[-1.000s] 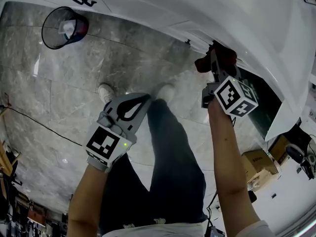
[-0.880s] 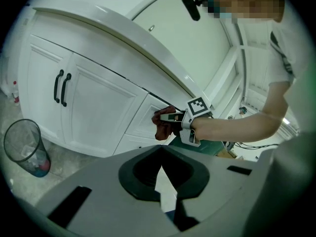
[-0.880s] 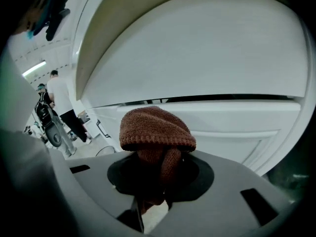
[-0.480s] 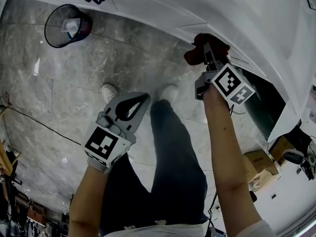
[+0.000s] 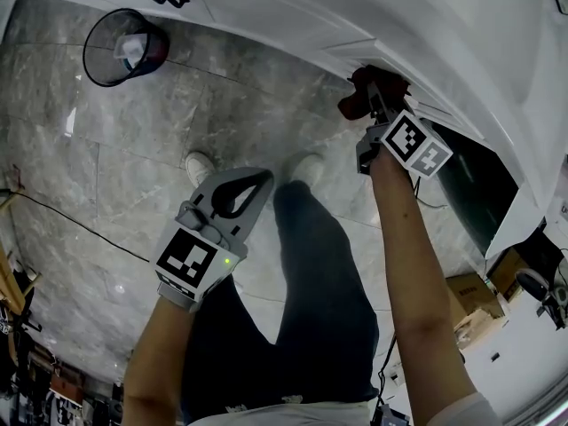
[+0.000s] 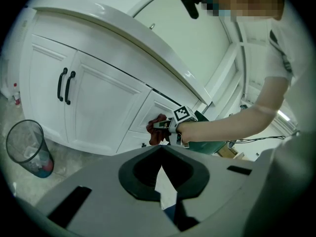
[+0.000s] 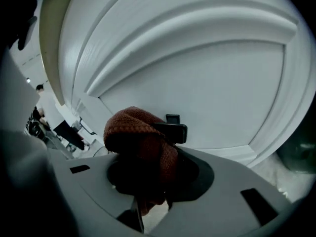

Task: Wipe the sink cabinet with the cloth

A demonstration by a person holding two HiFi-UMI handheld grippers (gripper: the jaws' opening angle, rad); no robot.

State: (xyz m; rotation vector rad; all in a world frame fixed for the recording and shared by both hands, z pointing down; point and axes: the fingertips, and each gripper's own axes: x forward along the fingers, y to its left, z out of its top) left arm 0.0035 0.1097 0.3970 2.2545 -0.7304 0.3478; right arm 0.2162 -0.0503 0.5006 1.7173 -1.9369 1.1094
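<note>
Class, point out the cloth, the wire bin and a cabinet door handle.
cloth [image 7: 136,132], right gripper view, its bunched top fold.
wire bin [image 6: 22,143], left gripper view, its mesh wall.
door handle [image 6: 61,84], left gripper view, bar's middle.

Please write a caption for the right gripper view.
The right gripper holds a red-brown cloth at the white cabinet panel.

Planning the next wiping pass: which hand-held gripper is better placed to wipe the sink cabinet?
Right. The right hand-held gripper is shut on the cloth at the cabinet door; the left hand-held gripper is shut, empty, away from it.
</note>
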